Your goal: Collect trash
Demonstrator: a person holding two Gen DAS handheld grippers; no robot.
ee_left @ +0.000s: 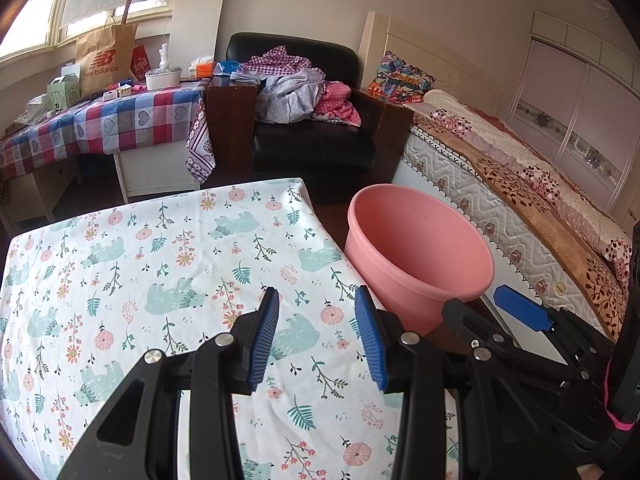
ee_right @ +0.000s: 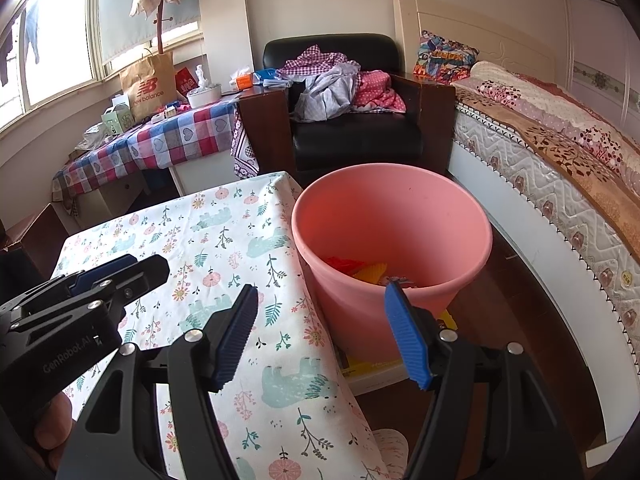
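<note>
A pink plastic bin (ee_right: 400, 216) stands on the floor at the right edge of a table with a floral bear-print cloth (ee_right: 224, 264). Red and yellow wrappers (ee_right: 362, 268) lie at its bottom. My right gripper (ee_right: 322, 296) hangs open over the table's edge and the bin's near rim, nothing between its blue pads. My left gripper (ee_left: 316, 300) is open above the cloth (ee_left: 160, 280), with nothing in it. The bin (ee_left: 420, 256) is to its right, and the right gripper (ee_left: 484, 308) shows beside it. In the right wrist view the left gripper (ee_right: 120, 270) sits at the left.
A bed (ee_right: 560, 168) with a quilted mattress runs along the right. A black armchair (ee_right: 352, 120) piled with clothes stands behind the bin. A checked-cloth table (ee_right: 160, 140) with a paper bag (ee_right: 150, 84) and boxes is at the back left. A yellow flat item (ee_right: 372, 366) lies under the bin.
</note>
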